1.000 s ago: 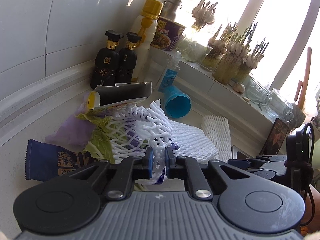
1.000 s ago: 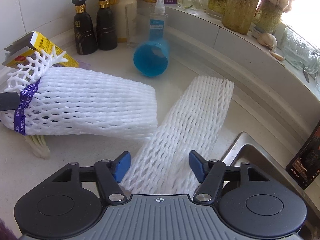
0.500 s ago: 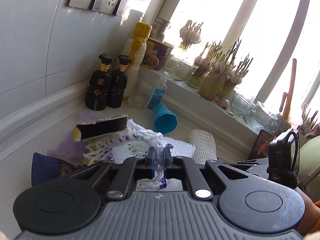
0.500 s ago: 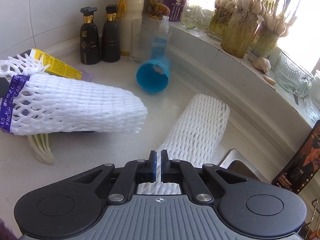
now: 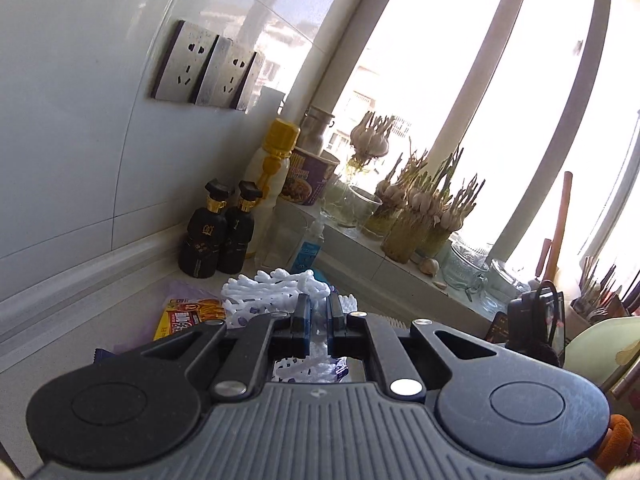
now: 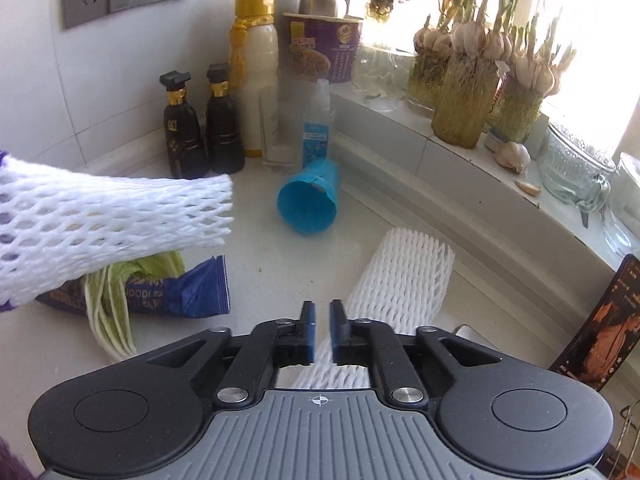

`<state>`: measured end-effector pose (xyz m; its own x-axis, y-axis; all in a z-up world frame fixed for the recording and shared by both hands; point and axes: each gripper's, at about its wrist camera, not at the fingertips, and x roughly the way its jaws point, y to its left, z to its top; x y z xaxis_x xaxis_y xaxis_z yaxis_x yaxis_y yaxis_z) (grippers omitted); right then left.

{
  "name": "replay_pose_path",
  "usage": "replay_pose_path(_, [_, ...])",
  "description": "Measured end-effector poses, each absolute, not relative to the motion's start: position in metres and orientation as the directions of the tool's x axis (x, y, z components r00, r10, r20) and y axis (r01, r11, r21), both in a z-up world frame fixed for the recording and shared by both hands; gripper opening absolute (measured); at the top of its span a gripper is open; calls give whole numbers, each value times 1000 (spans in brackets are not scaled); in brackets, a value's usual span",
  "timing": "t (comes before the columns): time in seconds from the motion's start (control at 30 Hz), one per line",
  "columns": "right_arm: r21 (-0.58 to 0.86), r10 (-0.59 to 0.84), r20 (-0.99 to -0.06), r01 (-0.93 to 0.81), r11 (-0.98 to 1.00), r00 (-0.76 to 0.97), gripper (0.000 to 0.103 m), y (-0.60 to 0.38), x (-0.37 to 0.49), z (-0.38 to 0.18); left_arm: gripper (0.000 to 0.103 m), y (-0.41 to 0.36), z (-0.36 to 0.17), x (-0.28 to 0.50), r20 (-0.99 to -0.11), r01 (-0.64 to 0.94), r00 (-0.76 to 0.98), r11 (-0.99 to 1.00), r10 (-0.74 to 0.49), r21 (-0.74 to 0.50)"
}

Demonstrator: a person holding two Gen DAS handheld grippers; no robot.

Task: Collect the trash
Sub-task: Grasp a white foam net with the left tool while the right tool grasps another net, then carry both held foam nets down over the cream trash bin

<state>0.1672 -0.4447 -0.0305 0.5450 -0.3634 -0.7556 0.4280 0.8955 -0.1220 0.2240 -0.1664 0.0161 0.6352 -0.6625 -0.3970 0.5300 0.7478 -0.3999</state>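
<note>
My left gripper (image 5: 318, 312) is shut on a white foam net sleeve with a purple band (image 5: 276, 292) and holds it above the counter; the sleeve also hangs in the air at the left of the right wrist view (image 6: 108, 224). My right gripper (image 6: 321, 320) is shut on the near end of a second white foam net sleeve (image 6: 404, 272) that lies along the counter. A blue paper cup (image 6: 308, 204) lies on its side behind it. A blue snack wrapper (image 6: 176, 292) and cabbage leaves (image 6: 116, 300) lie under the lifted sleeve. A yellow packet (image 5: 188, 314) lies on a purple bag.
Two black bottles (image 6: 200, 128), a white bottle with yellow cap (image 6: 254, 76), a spray bottle (image 6: 318, 124) and a noodle cup (image 6: 322, 48) stand at the back wall. Garlic jars (image 6: 464, 96) and glass jars (image 6: 576, 168) line the sill. A sink edge (image 6: 468, 330) is at the right.
My left gripper has lifted its net sleeve up off the counter, uncovering the wrapper and leaves. My right gripper closed on the second sleeve and has risen a little.
</note>
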Motion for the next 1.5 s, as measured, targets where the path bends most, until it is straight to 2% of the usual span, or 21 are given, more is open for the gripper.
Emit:
replay_pose_path(0.03, [-107,-356,-763,437,893,540,58,-452,172,-31,6,-165,17,223,-395,528,637,748,-662,-402])
replay_pose_path(0.1, [-86,-345,-775,452,888,529,86,-466,181,-34,6,-162,19,221,-391,524,641,749,-660,-406])
replay_pose_path(0.4, [-169,-393,-844,515,840,365,85,-521,220,-73,6,-155,16,217,-397,504,647,755,-651,-418])
replay_pose_path(0.5, [-175,-388,-862,525,833,327,82,-533,227,-86,6,-155,15,217,-401,498,648,758,-648,-421])
replay_pose_path(0.57, [-179,-389,-869,538,824,306,72,-539,230,-93,6,-155,14,217,-402,495,648,759,-646,-422])
replay_pose_path(0.63, [-184,-391,-874,548,816,288,55,-543,232,-98,6,-155,14,216,-402,495,649,760,-646,-420])
replay_pose_path(0.67, [-181,-388,-877,553,814,284,51,-545,232,-100,6,-154,14,215,-402,495,650,760,-645,-420])
replay_pose_path(0.8, [-169,-381,-876,549,818,297,17,-543,230,-99,6,-153,15,213,-397,497,653,760,-645,-418])
replay_pose_path(0.83, [-181,-389,-872,543,820,298,11,-541,232,-97,6,-153,16,212,-396,497,654,760,-645,-419])
replay_pose_path(1.1, [-160,-407,-833,542,825,375,8,-529,224,-65,6,-142,28,204,-368,498,670,758,-645,-421])
replay_pose_path(1.5, [9,-302,-762,476,879,572,8,-484,209,20,6,-107,56,177,-305,490,721,769,-622,-410])
